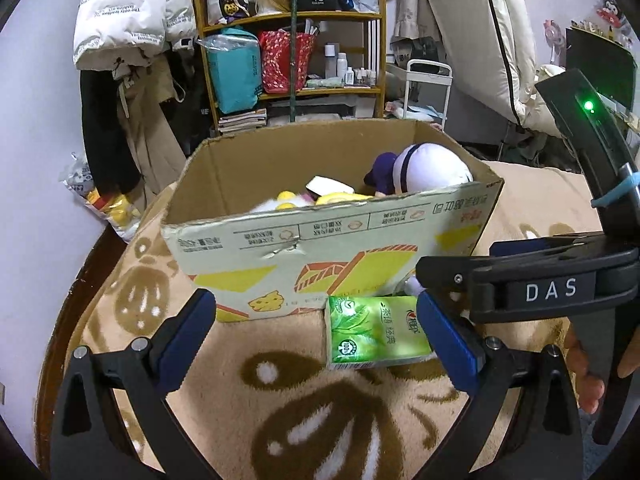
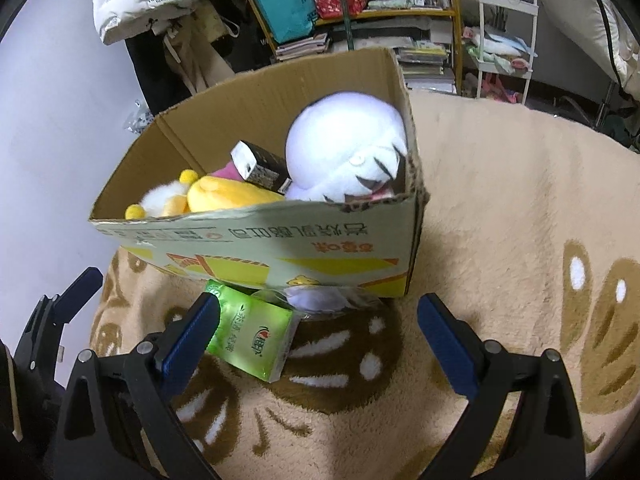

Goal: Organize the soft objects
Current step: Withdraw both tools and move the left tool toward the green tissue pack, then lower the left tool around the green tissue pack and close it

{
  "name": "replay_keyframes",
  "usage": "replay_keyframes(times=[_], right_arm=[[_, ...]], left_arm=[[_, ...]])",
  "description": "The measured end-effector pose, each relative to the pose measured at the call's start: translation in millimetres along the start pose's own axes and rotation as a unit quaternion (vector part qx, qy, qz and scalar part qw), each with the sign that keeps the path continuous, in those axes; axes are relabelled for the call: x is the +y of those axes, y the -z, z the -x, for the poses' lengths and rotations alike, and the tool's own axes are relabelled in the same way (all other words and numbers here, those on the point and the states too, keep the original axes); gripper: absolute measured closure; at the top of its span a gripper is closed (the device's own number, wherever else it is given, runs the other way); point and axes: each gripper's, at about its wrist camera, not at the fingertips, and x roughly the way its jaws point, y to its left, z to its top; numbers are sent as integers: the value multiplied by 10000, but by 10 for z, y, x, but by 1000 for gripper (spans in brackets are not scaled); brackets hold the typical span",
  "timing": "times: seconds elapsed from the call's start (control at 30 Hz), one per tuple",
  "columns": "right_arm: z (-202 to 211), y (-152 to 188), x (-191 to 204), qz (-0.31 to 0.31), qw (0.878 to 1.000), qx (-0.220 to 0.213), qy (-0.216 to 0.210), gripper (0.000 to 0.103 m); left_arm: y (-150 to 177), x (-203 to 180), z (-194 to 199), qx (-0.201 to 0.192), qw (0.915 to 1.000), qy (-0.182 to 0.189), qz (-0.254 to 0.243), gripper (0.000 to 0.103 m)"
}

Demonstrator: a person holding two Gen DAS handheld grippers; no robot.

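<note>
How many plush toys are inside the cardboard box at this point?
2 visible: a large white round-headed plush toy at the right end of the brown cardboard box, and a yellow-and-white plush toy at its left end. Others may lie hidden beneath them.

Home bedroom: cluttered shelf (image 1: pixel 292 20), blanket (image 2: pixel 500 200).

Both grippers are spread wide, nothing between the fingers. Left gripper (image 1: pixel 320 336) sits low in its frame; the right gripper (image 2: pixel 318 328) pokes in from the right edge there, with bare fingertips (image 1: pixel 588 376) showing at lower right behind it.
</note>
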Motion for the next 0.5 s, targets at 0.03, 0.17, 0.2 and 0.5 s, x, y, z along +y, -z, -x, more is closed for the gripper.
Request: replay_keyframes(times=[0.03,0.17,0.2,0.5], right_arm=[[-28,-5,0,-14,10000,34,-24,0],[-104,-23,-9,-76,9999,59,38,0],[-116,-25,-13,-97,9999,60,51,0],[-307,-17,-66,-280,9992,284,-45,0]], left_arm=[[2,0,-18,18,10000,21,0,4],[34,-7,-107,153,9996,215,69,4],[48,-12,-126,176,9995,239,63,4],[158,-93,-281,355,9982,474,-17,4]])
